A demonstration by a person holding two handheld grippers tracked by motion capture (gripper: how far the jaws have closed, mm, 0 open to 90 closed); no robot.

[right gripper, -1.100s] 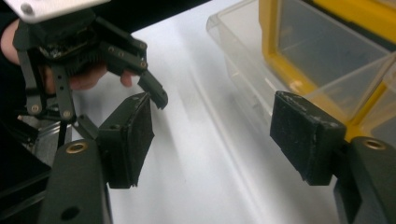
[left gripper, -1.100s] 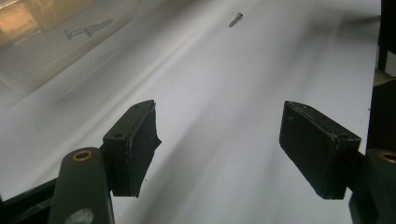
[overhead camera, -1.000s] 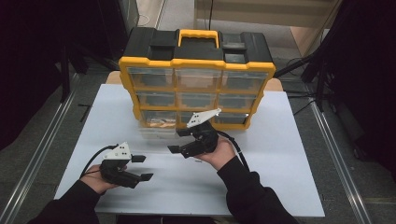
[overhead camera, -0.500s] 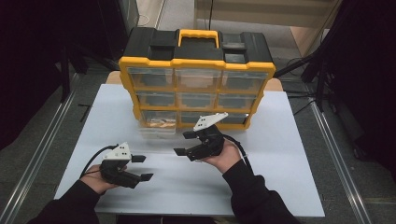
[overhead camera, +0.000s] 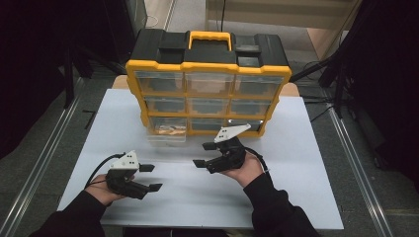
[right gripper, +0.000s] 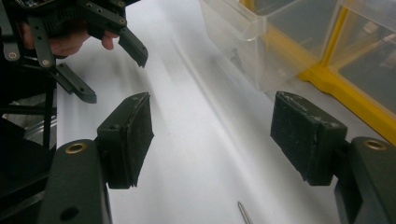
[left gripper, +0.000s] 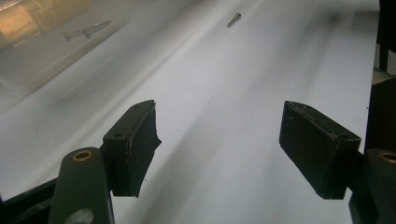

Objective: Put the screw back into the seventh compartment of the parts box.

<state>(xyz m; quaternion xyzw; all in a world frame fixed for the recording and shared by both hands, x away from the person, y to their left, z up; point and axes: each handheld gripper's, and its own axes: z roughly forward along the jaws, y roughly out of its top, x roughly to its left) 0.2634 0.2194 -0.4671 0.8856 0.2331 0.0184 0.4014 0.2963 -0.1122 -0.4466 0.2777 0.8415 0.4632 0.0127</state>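
Note:
A yellow and black organizer [overhead camera: 207, 74] with clear drawers stands upright at the back of the white table [overhead camera: 296, 187]. Its bottom-left drawer [overhead camera: 167, 134] is pulled out, and the left gripper view shows it as a clear drawer [left gripper: 42, 37] with screws [left gripper: 86, 30] inside. One loose screw [left gripper: 234, 19] lies on the table; in the right gripper view this screw [right gripper: 243, 213] sits just below the jaws. My left gripper [overhead camera: 152, 177] rests near the front left, open and empty [left gripper: 219, 140]. My right gripper [overhead camera: 202, 154] hovers in front of the organizer, open and empty [right gripper: 212, 135].
The organizer's yellow frame [right gripper: 336, 88] and the clear drawer [right gripper: 243, 37] are close on the right of the right gripper view. The left gripper [right gripper: 112, 74] shows at that view's upper left. Metal rails run along both sides of the table.
My right gripper has shifted a little to the right and lower, toward the table. The left gripper has stayed where it was.

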